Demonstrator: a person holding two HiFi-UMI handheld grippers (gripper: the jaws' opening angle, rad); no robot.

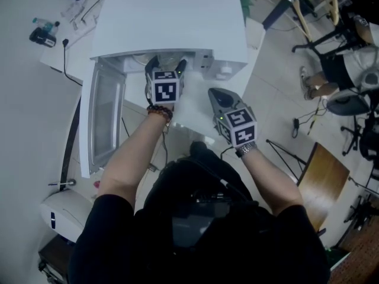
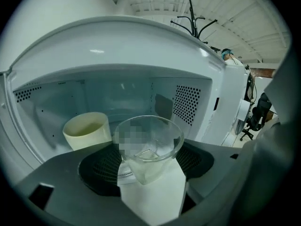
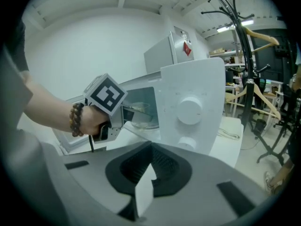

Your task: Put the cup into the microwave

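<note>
As the microwave [image 1: 172, 28] gapes, the left hand-held gripper [image 1: 167, 67] grips a cup [image 2: 150, 145].

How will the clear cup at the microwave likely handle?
Probably rigid and brittle: the clear cup looks like glass. Likely slippery: its wall is smooth and tapers downward. Wide rim, narrow base: may tip when set down.

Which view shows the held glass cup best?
Left gripper view: the glass cup sits centre frame between the jaws, at the open microwave. The right gripper view shows it small, side-on; in the head view the left gripper mostly hides it.
</note>
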